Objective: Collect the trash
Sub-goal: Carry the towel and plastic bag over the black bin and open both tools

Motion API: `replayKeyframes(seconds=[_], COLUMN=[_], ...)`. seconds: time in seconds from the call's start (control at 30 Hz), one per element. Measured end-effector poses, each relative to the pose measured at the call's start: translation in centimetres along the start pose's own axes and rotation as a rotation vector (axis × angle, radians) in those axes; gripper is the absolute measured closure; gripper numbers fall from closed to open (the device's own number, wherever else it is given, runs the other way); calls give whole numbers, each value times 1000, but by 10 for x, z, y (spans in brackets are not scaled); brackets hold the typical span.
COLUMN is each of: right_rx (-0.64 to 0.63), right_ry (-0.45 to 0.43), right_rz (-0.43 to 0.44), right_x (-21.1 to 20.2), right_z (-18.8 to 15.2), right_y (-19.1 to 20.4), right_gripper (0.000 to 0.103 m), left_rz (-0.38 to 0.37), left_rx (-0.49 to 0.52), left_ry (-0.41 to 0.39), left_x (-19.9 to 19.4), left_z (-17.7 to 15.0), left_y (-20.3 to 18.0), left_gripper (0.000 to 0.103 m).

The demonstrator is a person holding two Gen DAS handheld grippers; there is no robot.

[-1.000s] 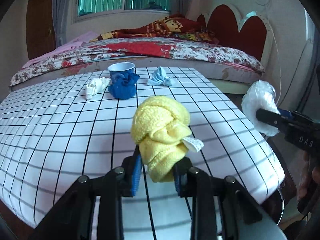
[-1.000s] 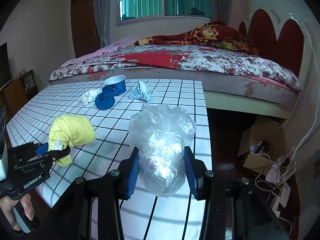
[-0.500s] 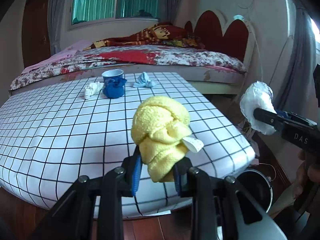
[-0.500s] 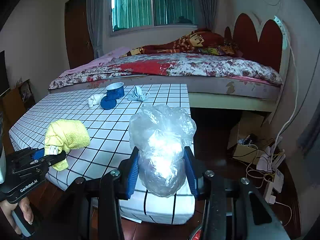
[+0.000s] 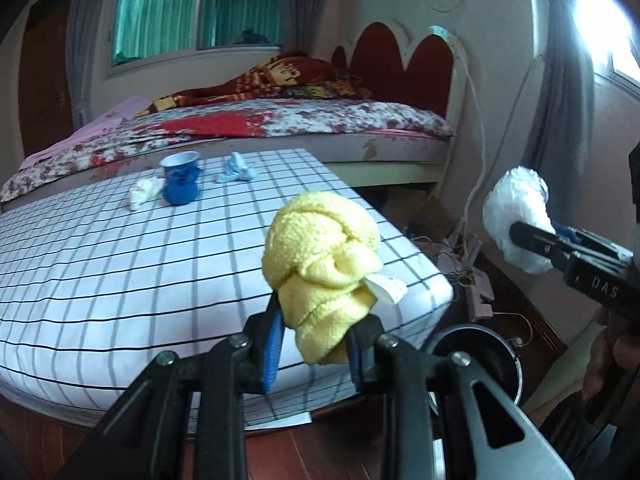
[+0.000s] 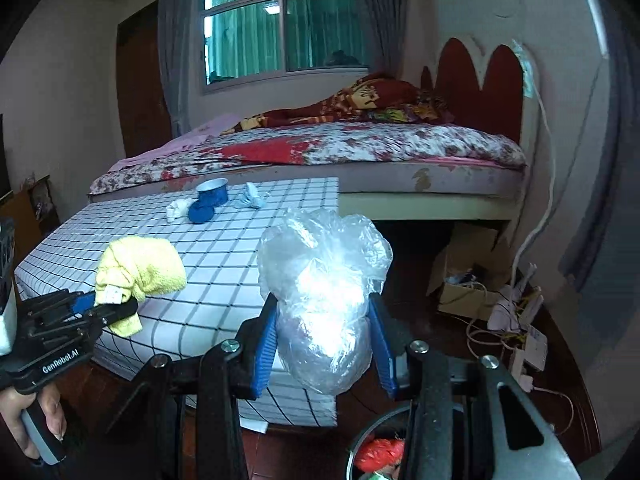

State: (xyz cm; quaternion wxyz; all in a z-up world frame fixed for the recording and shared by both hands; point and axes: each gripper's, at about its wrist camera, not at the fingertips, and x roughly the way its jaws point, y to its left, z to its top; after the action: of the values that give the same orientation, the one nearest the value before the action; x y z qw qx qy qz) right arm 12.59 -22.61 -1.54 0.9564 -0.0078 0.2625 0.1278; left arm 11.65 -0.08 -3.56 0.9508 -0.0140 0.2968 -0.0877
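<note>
Where clamped, crumpled yellow cloth (image 5: 324, 276), clear plastic bag (image 6: 324, 304).

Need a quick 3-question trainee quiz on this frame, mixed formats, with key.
1. True or false: the left gripper is shut on the yellow cloth.
2. What does the right gripper hold? A) blue cup B) clear plastic bag C) white sock
3. Fill in: besides the light blue wad and the white wad, the checkered table carries a blue cup with a dark blue ____ in front of it.

Key
1. True: its pads press the cloth from both sides.
2. B: the clear plastic bag sits crumpled between the pads.
3. Wad: the dark blue wad touches the cup's near side.
</note>
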Motion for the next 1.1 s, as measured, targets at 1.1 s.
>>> replayKeyframes(seconds=[1.1], right_rx=[144], right_ry=[166], right_rz=[-191], right_x=[-34], right_z=[-99], right_y=[-132], right_gripper=[59], left_rz=[-267], left_rx=[240], left_ry=[178], left_x=[51], left_z=[-49], left_y=[-158], left_gripper=[75])
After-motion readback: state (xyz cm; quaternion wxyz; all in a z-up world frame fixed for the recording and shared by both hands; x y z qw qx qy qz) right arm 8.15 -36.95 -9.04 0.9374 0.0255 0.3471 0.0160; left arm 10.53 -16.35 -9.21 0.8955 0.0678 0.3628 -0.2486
